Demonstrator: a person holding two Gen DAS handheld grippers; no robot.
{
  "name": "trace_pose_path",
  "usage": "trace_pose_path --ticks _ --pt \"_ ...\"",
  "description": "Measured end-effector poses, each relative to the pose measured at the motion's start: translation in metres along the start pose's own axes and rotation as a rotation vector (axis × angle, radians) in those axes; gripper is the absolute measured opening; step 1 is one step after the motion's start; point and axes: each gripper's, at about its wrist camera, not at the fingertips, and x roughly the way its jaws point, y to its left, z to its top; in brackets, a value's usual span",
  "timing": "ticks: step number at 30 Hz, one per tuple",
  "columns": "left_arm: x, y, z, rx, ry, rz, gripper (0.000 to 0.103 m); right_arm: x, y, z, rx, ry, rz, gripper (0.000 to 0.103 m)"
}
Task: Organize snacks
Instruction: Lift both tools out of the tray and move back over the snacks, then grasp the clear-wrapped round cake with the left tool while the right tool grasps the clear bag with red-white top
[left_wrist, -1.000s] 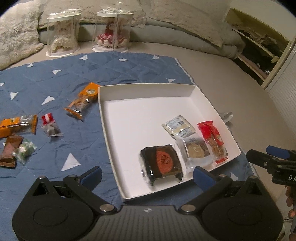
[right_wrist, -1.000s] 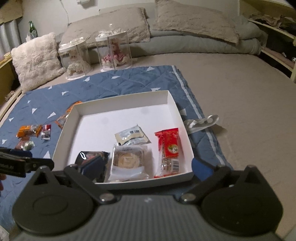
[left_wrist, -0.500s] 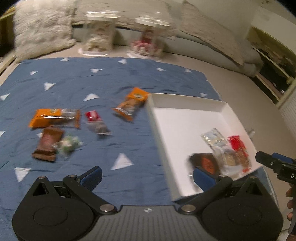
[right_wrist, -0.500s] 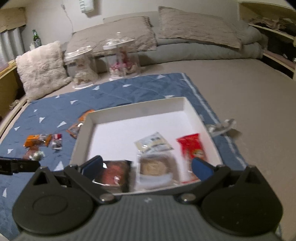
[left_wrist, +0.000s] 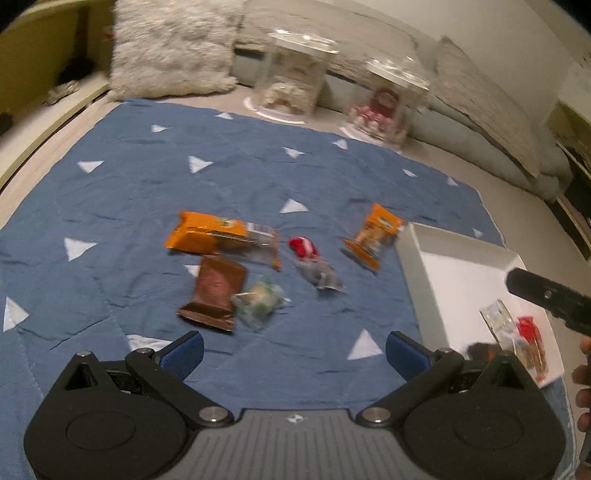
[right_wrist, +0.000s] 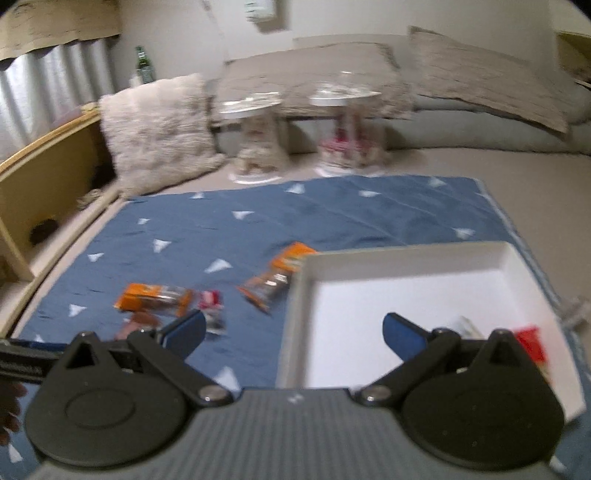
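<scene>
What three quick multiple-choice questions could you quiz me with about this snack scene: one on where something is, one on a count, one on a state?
1. Where does the brown packet lie?
A. in the white box
B. on the blue mat, in front of the long orange packet
C. on the fluffy pillow

2. How many snack packets lie loose on the blue mat?
A. two
B. five
C. nine

3. How is the left gripper?
A. open, holding nothing
B. shut on a red packet
C. shut on the box

Answers: 1 B, it sits on the mat just nearer the camera than the long orange packet. 2 B, two orange, one brown, one red-topped, one greenish lie outside the white box. 3 A, its fingers are spread apart with only mat between them.
</scene>
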Motion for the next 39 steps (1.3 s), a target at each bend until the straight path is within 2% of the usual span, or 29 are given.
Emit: trace_pose_path --ticks 4,8,11,14,15,16,18,20,23,27,33,35,39 --pt "0.007 0.011 -0.009 -0.047 -0.029 -0.022 0.103 0.028 0.022 0.014 0.005 0.038 0.029 0.103" --pt "0.02 0.017 -0.019 -0.081 -0.036 -0.088 0.103 0.062 0.039 0.033 0.028 0.079 0.049 0.103" --pt "0.027 0.016 -0.02 -0.044 -0.065 -0.107 0.103 0.086 0.051 0.041 0.044 0.119 0.073 0.102" --pt "0.032 0.015 -0.014 0.029 -0.105 -0.111 0.101 0.107 0.06 0.039 0.065 0.156 0.08 0.095" --pt "0.035 0.015 -0.011 0.06 -0.111 -0.109 0.098 0.117 0.062 0.037 0.069 0.171 0.079 0.092" --pt "0.04 0.014 -0.008 0.088 -0.106 -0.105 0.096 0.126 0.063 0.035 0.073 0.189 0.084 0.09" --pt "0.05 0.013 -0.001 0.133 -0.08 -0.102 0.088 0.142 0.059 0.027 0.104 0.223 0.108 0.077" --pt "0.061 0.012 0.003 0.184 -0.061 -0.111 0.084 0.152 0.051 0.018 0.139 0.246 0.129 0.069" --pt "0.076 0.008 0.008 0.292 -0.028 -0.092 0.082 0.162 0.044 0.006 0.14 0.246 0.136 0.068" --pt "0.094 0.004 0.014 0.414 0.005 -0.055 0.082 0.168 0.048 0.005 0.068 0.224 0.161 0.068" --pt "0.115 0.003 0.02 0.473 0.053 -0.09 0.082 0.181 0.056 0.008 -0.013 0.229 0.157 0.067" --pt "0.118 0.004 0.015 0.46 0.071 -0.098 0.082 0.185 0.058 0.009 -0.029 0.238 0.177 0.066" --pt "0.116 0.004 0.001 0.4 0.111 -0.162 0.082 0.19 0.058 0.007 -0.072 0.265 0.183 0.061"
